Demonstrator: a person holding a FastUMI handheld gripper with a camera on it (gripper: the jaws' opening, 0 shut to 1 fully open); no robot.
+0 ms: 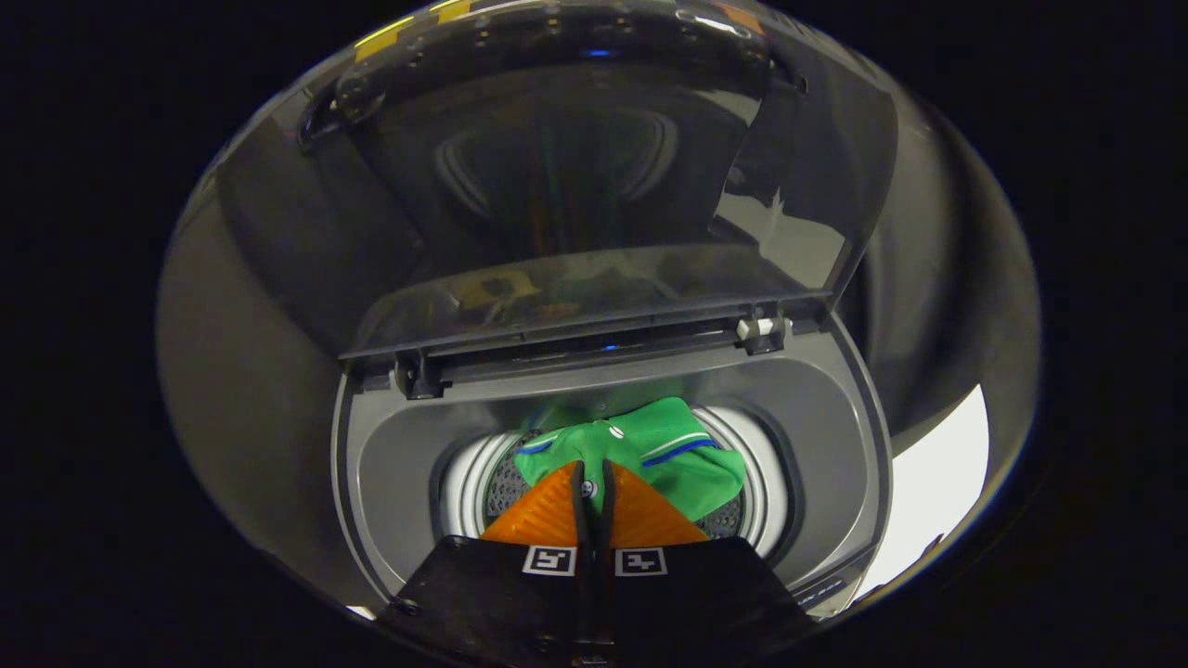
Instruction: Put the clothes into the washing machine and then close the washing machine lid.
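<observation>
Both tongs pinch crumpled green cloth.

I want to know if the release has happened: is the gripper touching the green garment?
Touching. In the gripper view, the gripper fingers are pressed together on a fold of the green garment, which hangs over the washing machine drum.

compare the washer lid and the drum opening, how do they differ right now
The lid stands raised beyond the fingers, hinged at the back; the drum opening lies low, just ahead of them. The lid is dark, see-through and glossy; the drum's rim is white, its wall perforated. A green garment, pinched by the gripper, hangs over the drum. Both belong to one washing machine.
</observation>
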